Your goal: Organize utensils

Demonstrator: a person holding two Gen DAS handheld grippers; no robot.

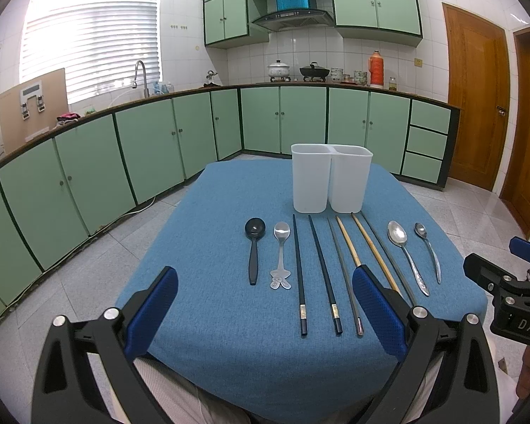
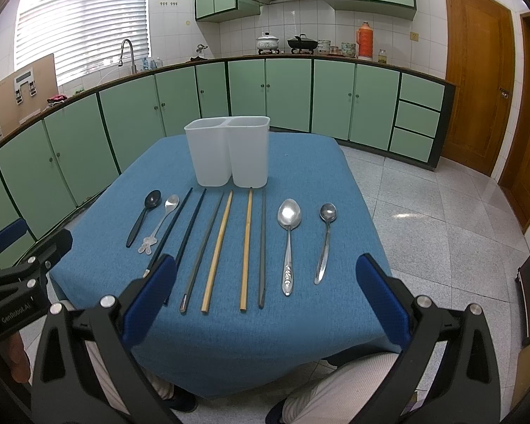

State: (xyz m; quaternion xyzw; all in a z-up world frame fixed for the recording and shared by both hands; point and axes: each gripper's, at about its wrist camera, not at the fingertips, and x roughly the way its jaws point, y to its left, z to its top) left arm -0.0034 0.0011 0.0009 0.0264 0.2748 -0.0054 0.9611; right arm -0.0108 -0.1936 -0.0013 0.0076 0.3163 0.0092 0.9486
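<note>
A white two-compartment holder stands upright at the far side of the blue-clothed table. In front of it lie a row of utensils: a black spoon, a steel spoon with a rabbit handle, dark chopsticks, bamboo chopsticks, grey chopsticks, a large steel spoon and a small steel spoon. My left gripper and right gripper hover open over the near edge, holding nothing.
Green kitchen cabinets and a counter with pots and an orange thermos run behind the table. Tiled floor surrounds the table. A wooden door is at the right. A person's legs show under the near table edge.
</note>
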